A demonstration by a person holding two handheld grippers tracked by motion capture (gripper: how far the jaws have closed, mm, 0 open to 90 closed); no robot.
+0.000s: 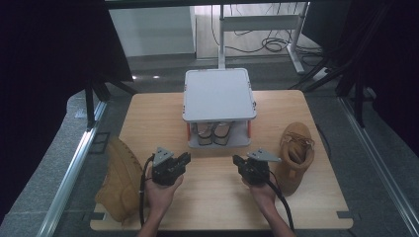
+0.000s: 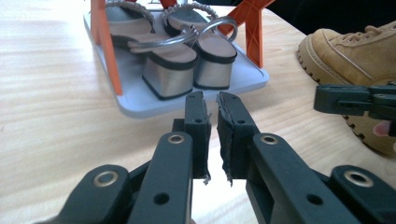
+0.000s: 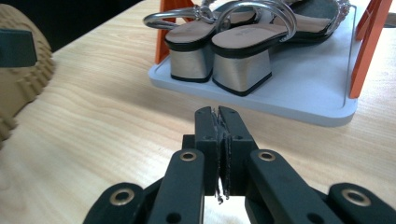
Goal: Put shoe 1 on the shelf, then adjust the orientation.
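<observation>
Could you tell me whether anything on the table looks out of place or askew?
Yes: the left tan boot lies tipped on its side at the table's left edge, partly overhanging it, while the right boot stands upright.

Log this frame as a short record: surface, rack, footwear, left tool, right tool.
surface: light wooden table
rack: grey two-tier shelf with orange posts
lower tier: pair of silver block-heel sandals
left edge: tan suede boot lying on its side
right side: matching tan boot, upright
left tool: nearly closed, empty
right tool: shut, empty
</observation>
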